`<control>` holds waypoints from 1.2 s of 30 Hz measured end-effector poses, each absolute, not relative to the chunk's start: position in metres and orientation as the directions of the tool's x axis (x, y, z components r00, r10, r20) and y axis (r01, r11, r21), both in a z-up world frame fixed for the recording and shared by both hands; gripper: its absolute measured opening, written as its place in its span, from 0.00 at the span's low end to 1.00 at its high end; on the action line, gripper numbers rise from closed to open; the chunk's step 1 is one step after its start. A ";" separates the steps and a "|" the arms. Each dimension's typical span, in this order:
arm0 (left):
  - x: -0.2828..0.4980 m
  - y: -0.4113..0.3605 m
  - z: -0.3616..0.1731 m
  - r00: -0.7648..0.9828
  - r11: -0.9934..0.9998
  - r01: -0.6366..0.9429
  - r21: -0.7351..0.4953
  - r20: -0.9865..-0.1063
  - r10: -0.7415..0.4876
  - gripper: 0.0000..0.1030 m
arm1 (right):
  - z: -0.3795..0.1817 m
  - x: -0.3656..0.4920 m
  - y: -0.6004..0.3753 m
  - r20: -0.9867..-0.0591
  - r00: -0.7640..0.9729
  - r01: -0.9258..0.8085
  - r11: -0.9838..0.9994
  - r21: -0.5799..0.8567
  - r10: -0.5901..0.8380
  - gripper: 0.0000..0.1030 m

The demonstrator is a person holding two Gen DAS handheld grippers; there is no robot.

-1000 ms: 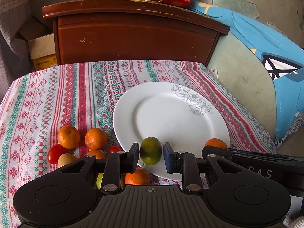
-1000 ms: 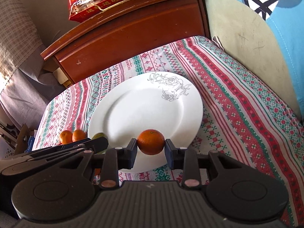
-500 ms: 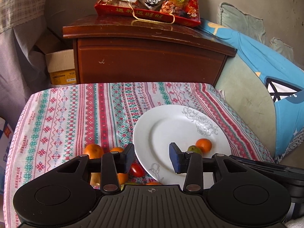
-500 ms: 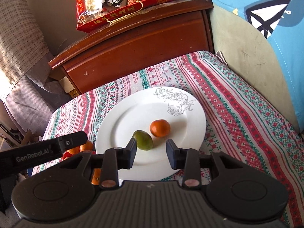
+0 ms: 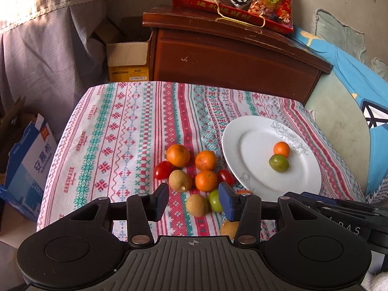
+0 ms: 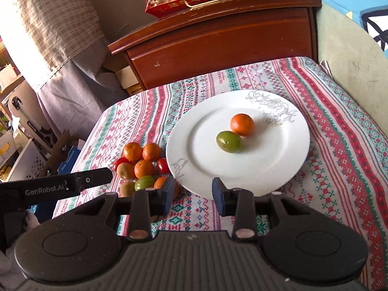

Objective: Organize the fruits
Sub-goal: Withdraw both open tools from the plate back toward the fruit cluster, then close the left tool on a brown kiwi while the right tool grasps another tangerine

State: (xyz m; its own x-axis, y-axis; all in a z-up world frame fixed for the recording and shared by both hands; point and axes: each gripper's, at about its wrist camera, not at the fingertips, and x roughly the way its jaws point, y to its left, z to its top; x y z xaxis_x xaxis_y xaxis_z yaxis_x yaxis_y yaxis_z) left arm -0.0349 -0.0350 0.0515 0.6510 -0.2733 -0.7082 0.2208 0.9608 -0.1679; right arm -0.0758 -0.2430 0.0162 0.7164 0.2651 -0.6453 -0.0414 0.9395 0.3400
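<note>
- Our left gripper (image 5: 192,202) was released over the loose fruit pile (image 5: 191,169), left of the plate (image 5: 254,169).
- Our right gripper (image 6: 193,195) was released too, at the plate's near rim.
- An orange (image 6: 242,124) and a green fruit (image 6: 229,141) lay touching on the plate.

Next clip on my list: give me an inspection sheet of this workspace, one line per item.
Surface: patterned tablecloth with red and teal bands.
Job's things: white plate holds one tangerine and one green fruit, touching; a pile of loose fruit (tangerines, cherry tomatoes, brownish and green fruits) lies on the cloth left of the plate.
Clutter: nothing seen on the cloth.
Grippers: left claw open, empty, above the pile; right claw open, empty, at the plate's near rim.
Cables: nothing seen.
Surroundings: wooden cabinet with a red snack gift pack on top; cardboard box beside it.
</note>
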 end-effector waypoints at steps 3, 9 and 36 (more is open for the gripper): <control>-0.045 -0.032 0.045 0.648 0.962 0.221 -0.160 -0.713 -0.268 0.43 | 0.013 -0.078 -0.237 -0.647 0.708 -0.072 0.939 0.335 0.285 0.35; -0.059 -0.038 0.029 0.613 0.954 0.266 -0.136 -0.741 -0.276 0.43 | 0.006 -0.074 -0.230 -0.649 0.690 -0.097 0.930 0.356 0.320 0.35; -0.060 -0.074 -0.001 0.615 0.887 0.451 -0.098 -0.686 -0.389 0.25 | -0.011 -0.047 -0.217 -0.662 0.657 -0.105 0.913 0.394 0.361 0.34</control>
State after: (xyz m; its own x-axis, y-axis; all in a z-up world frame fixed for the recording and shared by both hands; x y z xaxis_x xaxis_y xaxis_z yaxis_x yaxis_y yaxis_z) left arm -0.0601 -0.0741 -0.0015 0.6153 -0.3888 -0.6857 0.4510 0.8871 -0.0983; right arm -0.0469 -0.2166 -0.0112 0.6570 0.3610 -0.6619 -0.1046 0.9131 0.3942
